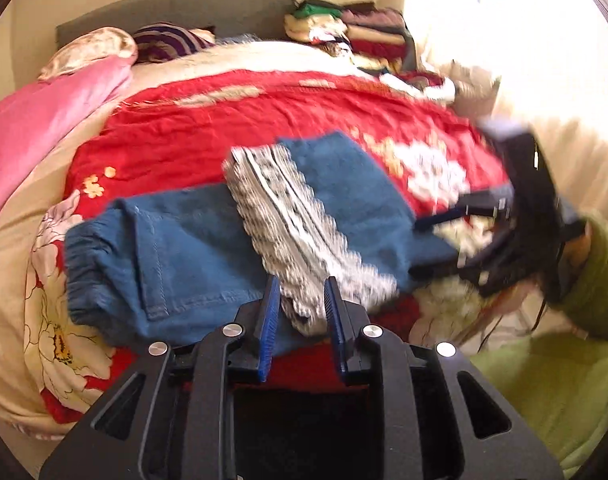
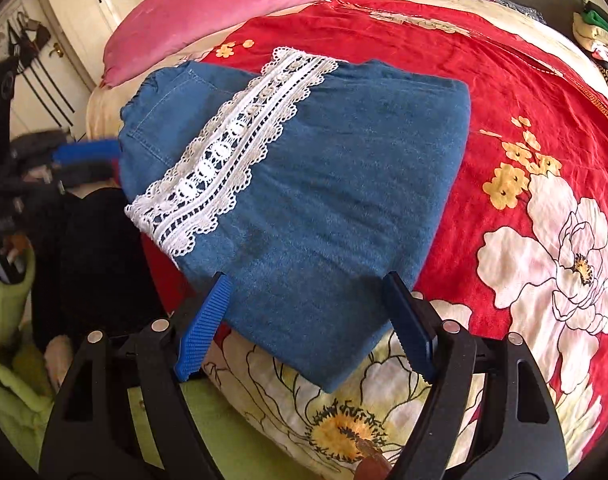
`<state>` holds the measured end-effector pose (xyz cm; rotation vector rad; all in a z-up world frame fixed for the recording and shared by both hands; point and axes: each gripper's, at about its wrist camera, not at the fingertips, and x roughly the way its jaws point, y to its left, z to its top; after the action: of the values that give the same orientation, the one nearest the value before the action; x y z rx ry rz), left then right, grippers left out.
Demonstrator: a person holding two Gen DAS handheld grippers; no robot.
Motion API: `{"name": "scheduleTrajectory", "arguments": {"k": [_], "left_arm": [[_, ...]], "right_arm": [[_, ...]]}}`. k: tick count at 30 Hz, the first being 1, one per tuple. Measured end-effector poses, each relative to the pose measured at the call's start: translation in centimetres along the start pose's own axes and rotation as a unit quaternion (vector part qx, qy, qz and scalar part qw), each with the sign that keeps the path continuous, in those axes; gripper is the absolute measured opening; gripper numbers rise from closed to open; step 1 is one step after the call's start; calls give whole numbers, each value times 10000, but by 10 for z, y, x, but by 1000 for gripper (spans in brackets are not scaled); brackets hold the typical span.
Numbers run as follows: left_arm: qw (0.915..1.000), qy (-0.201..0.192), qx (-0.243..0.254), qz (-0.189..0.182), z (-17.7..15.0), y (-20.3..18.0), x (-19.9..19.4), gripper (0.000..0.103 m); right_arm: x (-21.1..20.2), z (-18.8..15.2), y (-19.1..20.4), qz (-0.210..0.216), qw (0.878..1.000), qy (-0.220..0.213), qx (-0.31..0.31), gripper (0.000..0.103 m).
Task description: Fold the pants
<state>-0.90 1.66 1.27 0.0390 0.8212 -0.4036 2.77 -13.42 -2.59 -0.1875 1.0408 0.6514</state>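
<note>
**Folded denim on the floral bedspread**

At 6 o'clock in the left wrist view: left gripper (image 1: 302, 300), blue pads parted a little, lace end of the pants (image 1: 192, 248) lying between them, no pinch discernible. At 6 o'clock in the right wrist view: right gripper (image 2: 304, 320), spread wide, astride the near corner of the pants, clamping nothing. Centre: blue pants folded into a compact bundle on the red floral bedspread (image 2: 523, 92), white lace trim (image 2: 240, 148) running diagonally across. Toward 10 o'clock: pink pillow (image 2: 232, 8). Toward 1 o'clock, far: stack of folded clothes (image 1: 359, 32).
</note>
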Motion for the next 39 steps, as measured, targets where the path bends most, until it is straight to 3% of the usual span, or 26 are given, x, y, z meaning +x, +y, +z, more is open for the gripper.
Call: {"name": "scheduleTrajectory", "arguments": {"k": [3, 7, 10, 13, 18, 22, 27, 33, 39], "left_arm": [[9996, -73, -215, -143, 14, 1, 2, 23], [9988, 171, -266, -368, 21, -11, 29, 25], [9984, 534, -163, -124, 13, -15, 55, 25], [9969, 765, -190, 63, 0, -12, 67, 33], [9962, 763, -413, -50, -8, -2, 69, 41], [9957, 749, -528, -126, -10, 1, 71, 42], [9956, 693, -617, -145, -11, 3, 66, 45], [9958, 598, -684, -134, -11, 5, 58, 55], [9962, 447, -748, -66, -10, 7, 46, 67]], "right_arm": [[-3, 1, 0, 39, 10000, -44, -12, 71], [-25, 3, -3, 72, 9984, -552, 118, 71], [-33, 5, -2, 82, 9972, -734, 104, 71], [-25, 3, -1, 184, 9980, -603, 57, 71], [-2, -9, -7, -1, 9998, -163, 113, 68], [1, -16, -13, -77, 9997, -107, 212, 68], [-1, -15, -12, -75, 9995, -148, 258, 69], [-12, -13, -14, -95, 9988, -322, 348, 72], [-25, -7, -11, -176, 9977, -536, 383, 84]]}}
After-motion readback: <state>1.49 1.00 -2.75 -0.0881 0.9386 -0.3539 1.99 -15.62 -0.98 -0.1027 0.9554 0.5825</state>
